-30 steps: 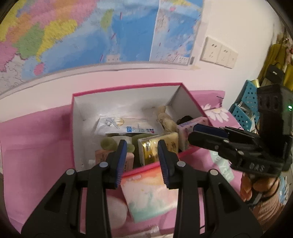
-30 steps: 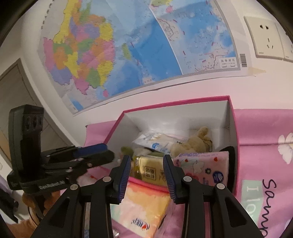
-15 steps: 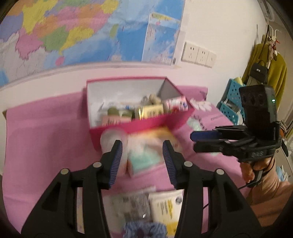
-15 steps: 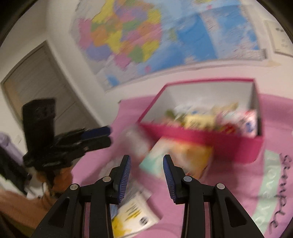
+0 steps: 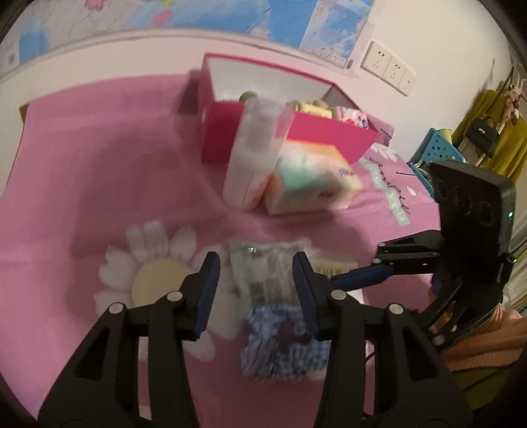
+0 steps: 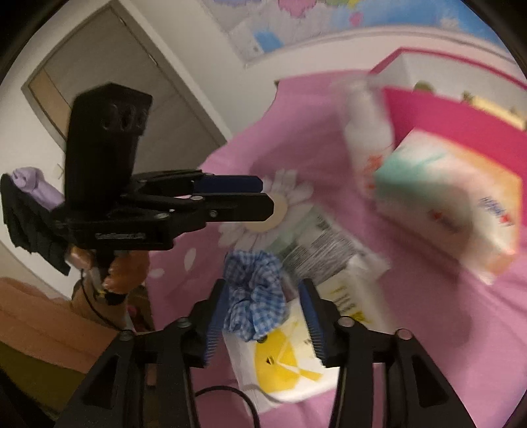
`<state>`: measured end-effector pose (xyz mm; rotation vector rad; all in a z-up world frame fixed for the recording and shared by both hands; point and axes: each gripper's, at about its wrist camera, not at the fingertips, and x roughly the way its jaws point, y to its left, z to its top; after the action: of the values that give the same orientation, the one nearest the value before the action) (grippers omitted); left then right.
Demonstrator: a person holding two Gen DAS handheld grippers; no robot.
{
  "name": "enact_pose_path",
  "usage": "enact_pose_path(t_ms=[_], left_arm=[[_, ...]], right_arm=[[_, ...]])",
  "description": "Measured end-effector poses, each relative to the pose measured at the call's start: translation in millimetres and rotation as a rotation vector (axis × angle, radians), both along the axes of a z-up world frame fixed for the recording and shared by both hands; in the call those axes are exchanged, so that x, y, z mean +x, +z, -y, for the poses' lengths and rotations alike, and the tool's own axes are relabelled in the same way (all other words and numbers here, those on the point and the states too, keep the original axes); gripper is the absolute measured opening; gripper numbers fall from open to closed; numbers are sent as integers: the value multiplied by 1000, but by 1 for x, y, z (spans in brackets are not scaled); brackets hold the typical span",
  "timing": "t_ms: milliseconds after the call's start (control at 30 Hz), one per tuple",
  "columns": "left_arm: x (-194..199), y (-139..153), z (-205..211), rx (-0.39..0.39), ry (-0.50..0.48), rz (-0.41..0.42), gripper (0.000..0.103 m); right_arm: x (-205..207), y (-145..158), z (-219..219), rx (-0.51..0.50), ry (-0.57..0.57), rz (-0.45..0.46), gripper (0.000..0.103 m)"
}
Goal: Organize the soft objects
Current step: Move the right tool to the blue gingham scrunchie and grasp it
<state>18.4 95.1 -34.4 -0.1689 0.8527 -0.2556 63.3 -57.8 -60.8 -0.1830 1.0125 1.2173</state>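
Right claw (image 6: pixel 260 312), jaws just widened and gripping nothing, straddles the blue gingham scrunchie (image 6: pixel 253 293) lying loose on packets near the pink box (image 5: pixel 290 131), ready to seize it; left claw (image 5: pixel 255 289) hovers released above.

White wall (image 5: pixel 444 42) ahead of me, big coloured map (image 5: pixel 270 19) taped on it, white sockets (image 5: pixel 388 67) to its right. Grey door (image 6: pixel 108 82) on my left. Blue plastic crate (image 5: pixel 434 154) and mustard garment (image 5: pixel 494 145) hanging far right. Pink flowered cloth (image 5: pixel 82 164) covers the worktop.
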Motion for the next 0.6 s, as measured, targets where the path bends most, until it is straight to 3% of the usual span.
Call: enact_pose_path(t_ms=[133, 200, 233, 267, 600], left_arm=[[-8, -7, -3, -12, 3, -18, 48], [-11, -8, -5, -25, -2, -22, 48], [-13, -10, -5, -34, -6, -26, 48], [-14, -11, -6, -38, -10, -28, 48], [-13, -16, 10, -118, -134, -36, 48]], right_arm=[[0, -14, -18, -27, 16, 5, 46], [5, -16, -21, -28, 15, 3, 34], [6, -16, -21, -28, 9, 7, 19], [8, -16, -19, -25, 4, 7, 14], [8, 22, 32, 115, -107, 33, 11]])
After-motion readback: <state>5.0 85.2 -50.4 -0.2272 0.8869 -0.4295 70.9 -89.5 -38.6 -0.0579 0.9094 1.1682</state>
